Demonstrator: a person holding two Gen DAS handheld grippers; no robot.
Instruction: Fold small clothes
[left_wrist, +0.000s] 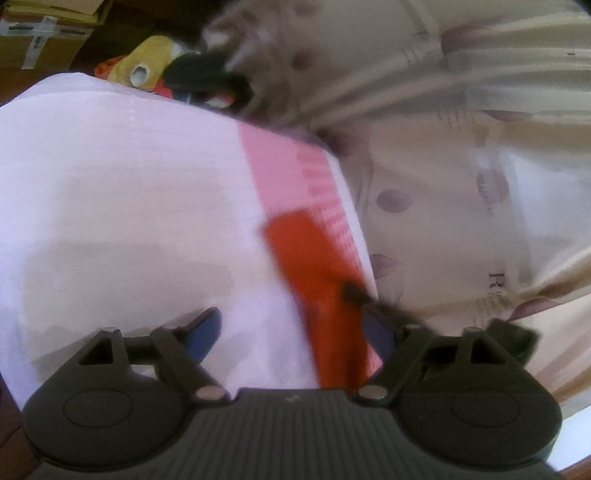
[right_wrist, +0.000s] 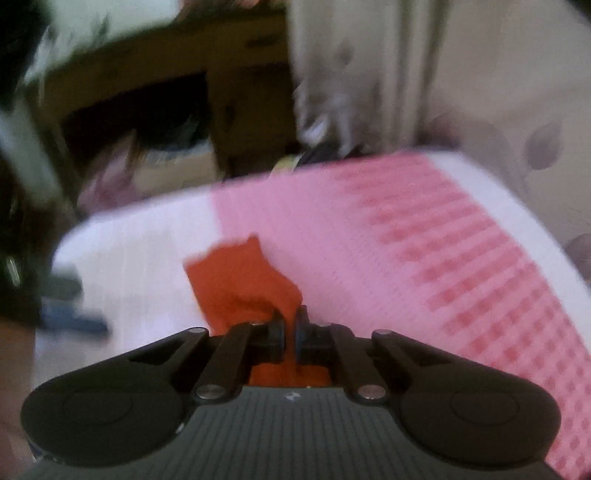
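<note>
We count 1 orange cloth (right_wrist: 240, 284), 1 white-and-pink mat (right_wrist: 369, 229) under it, and 2 grippers, 1 per hand. Both views are smeared, so fine detail is out of reach.

On the right wrist view, the right gripper (right_wrist: 290, 332) has its jaws pressed together on the near edge of the orange cloth. A fold of the fabric rises between the 2 blue-faced pads, and more orange shows just behind them, under the linkage. The rest of the cloth spreads ahead and to the left of the fingertips, lying rumpled on the mat. The gripper points forward and downward across the mat, with the pink checked band running off ahead to its right.

On the left wrist view, the left gripper (left_wrist: 295, 325) has its jaws wide apart, with nothing pinched. The left blue finger (left_wrist: 205, 330) hangs over the white part of the mat. The orange cloth (left_wrist: 314, 280) appears here as 1 long strip running from ahead down between the open fingers, nearer the right one. We cannot tell whether that finger touches it. This gripper tilts gently downward over the mat.

Ahead and left of the left gripper, beyond the mat's far edge, sits 1 heap of mixed items (left_wrist: 177, 77), yellow and dark. To its right lies cream spotted bedding (left_wrist: 461, 177).
</note>
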